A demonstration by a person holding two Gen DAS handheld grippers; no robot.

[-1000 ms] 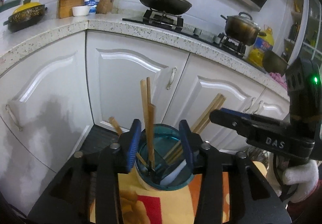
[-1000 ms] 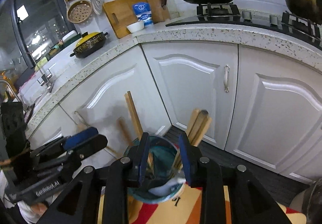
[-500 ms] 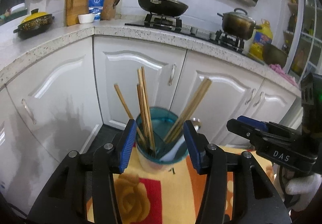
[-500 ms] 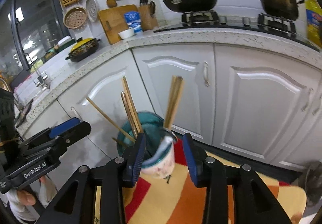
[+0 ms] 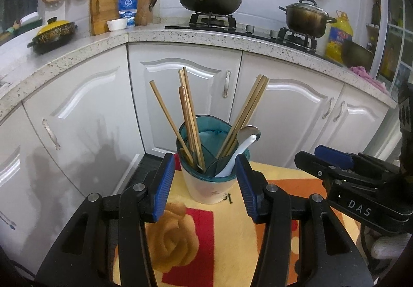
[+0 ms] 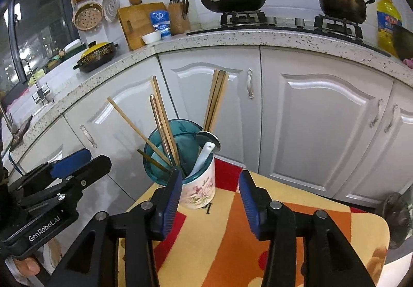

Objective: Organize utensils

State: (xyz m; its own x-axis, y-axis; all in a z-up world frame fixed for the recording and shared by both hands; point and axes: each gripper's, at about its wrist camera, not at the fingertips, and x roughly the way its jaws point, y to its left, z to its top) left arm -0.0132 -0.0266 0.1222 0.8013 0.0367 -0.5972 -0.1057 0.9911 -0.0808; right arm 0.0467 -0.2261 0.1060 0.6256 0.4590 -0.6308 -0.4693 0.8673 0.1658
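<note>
Home kitchen: gas stove (image 5: 211, 21) with pans, speckled countertop (image 6: 232, 39), white cabinets (image 6: 320, 116).

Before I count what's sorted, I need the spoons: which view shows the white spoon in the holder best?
The left wrist view: the white spoon shows handle and bowl against the holder's rim. The right wrist view shows only its handle, foreshortened.

Chopsticks (image 5: 189, 116) and spoon (image 5: 238, 151) in holder (image 5: 209, 183) on table (image 5: 232, 235), cabinets (image 5: 180, 96) behind
</note>
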